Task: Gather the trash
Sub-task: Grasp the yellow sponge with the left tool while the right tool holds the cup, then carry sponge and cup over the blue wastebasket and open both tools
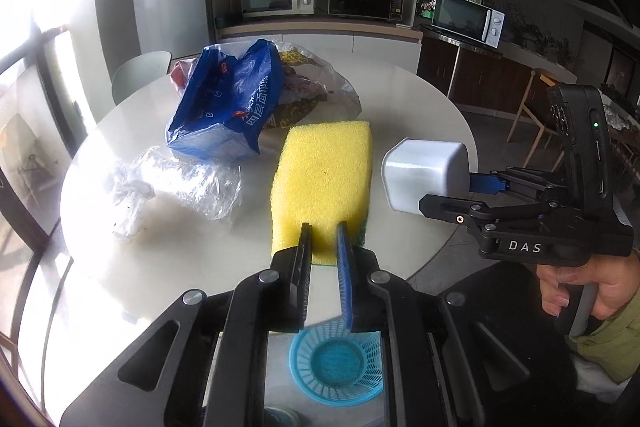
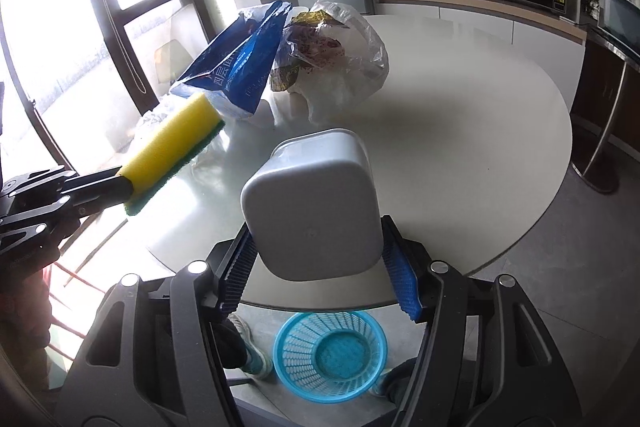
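Nearest, on the floor below the table's near edge, stands a blue mesh basket [image 2: 330, 357]. Above it the left gripper [image 1: 324, 233] pinches the near end of a yellow sponge [image 1: 324, 179] with a green scouring face, held out over the white round table [image 1: 400, 99]. Beside it the right gripper [image 2: 318, 259] clamps a white square tub [image 2: 314, 211], its base toward the camera. Farther in, crumpled clear plastic [image 1: 176, 187] lies near the left edge, then a blue wrapper bag [image 1: 228, 99] leaning against a clear bag of scraps [image 1: 316, 87].
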